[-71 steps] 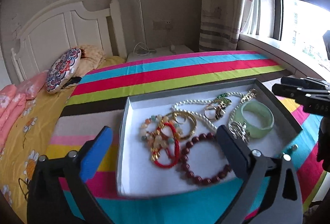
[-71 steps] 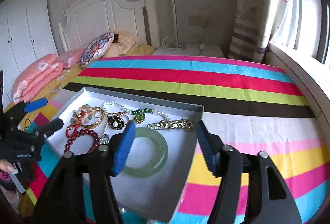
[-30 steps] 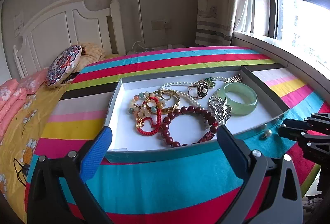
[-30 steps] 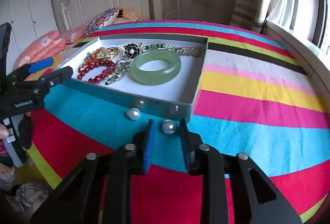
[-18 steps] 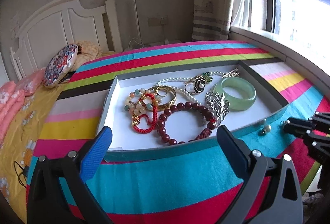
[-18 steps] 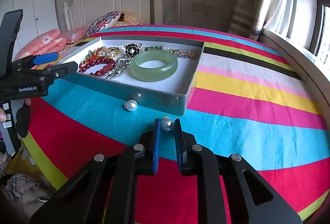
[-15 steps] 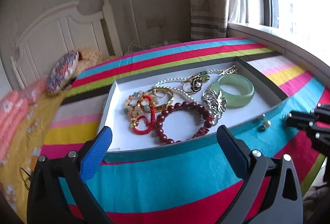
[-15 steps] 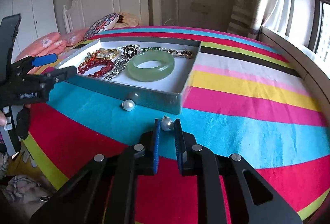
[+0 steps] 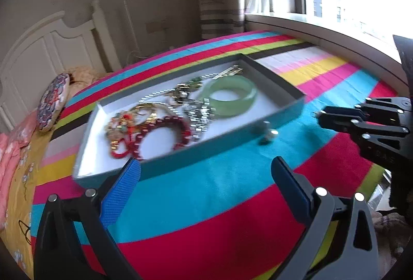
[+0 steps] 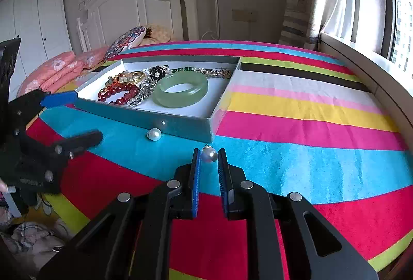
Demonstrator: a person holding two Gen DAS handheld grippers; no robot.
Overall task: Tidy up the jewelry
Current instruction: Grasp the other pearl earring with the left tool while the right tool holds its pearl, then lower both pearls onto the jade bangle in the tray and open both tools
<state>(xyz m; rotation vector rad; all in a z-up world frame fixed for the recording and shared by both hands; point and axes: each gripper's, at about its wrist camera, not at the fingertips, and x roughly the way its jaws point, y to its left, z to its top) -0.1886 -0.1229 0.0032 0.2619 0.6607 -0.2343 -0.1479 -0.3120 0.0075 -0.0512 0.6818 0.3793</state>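
A grey jewelry box (image 10: 180, 125) (image 9: 284, 91) lies on the striped bedspread. It holds a green jade bangle (image 10: 180, 89) (image 9: 228, 95), a dark red bead bracelet (image 10: 118, 93) (image 9: 165, 134), a pearl necklace and other pieces. My right gripper (image 10: 209, 153) is shut on a pearl earring (image 10: 209, 153) just in front of the box's near corner. A second pearl earring (image 10: 154, 134) (image 9: 269, 134) lies on the bedspread against the box wall. My left gripper (image 9: 204, 176) is open and empty, left of the box; it also shows in the right wrist view (image 10: 74, 117).
The bedspread (image 10: 296, 109) covers the bed. Pillows (image 10: 59, 68) and a round patterned cushion (image 10: 126, 42) lie by the white headboard (image 10: 134, 4). A window sill (image 10: 374, 68) runs along the right. The bed edge lies close below both grippers.
My right gripper closed on the pearl earring and still pinches it. My left gripper has swung left and tilted, so the box now sits further right in its view.
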